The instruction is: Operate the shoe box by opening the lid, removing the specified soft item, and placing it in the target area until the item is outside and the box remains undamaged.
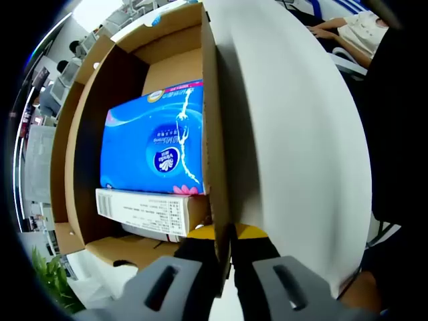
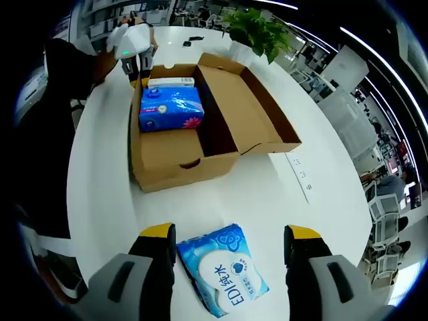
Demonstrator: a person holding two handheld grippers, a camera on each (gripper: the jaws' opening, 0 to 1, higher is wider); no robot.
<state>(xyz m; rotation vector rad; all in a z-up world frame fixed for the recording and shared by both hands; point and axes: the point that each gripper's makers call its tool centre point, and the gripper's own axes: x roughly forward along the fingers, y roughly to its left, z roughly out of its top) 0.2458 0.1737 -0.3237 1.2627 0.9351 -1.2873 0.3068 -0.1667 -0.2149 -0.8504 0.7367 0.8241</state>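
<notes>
Shoe box (image 2: 184, 144), brown cardboard, sits on the white table (image 2: 107, 194) with its lid (image 2: 251, 110) swung fully open and lying back to the right in the right gripper view. Inside the box, a blue tissue pack (image 2: 170, 108) lies toward the far end, and a white carton with small print (image 2: 170, 83) lies just beyond it, against the far wall.

The soft item, a blue and white wipes pack (image 2: 224, 271) printed "EDI", is outside the box, flat on the table on the near side, well clear of the box front.

Right gripper (image 2: 231, 251): jaws spread wide, one on each side of the wipes pack; neither jaw clearly touches it.

Left gripper (image 1: 224, 251): jaws closed tight on the edge of the box wall (image 1: 215, 134), one jaw inside, one outside. In the right gripper view this same gripper (image 2: 136, 63) sits at the far left corner of the box, held by a person's hand (image 2: 124, 37) from a dark sleeve (image 2: 73, 67).

Left gripper view looks along the wall into the box: blue tissue pack (image 1: 154, 137) with the white carton (image 1: 147, 210) nearer the camera, touching it.

A potted green plant (image 2: 257, 30) stands on the table beyond the lid. A white strip with small markings (image 2: 299, 175) lies on the table right of the box.
</notes>
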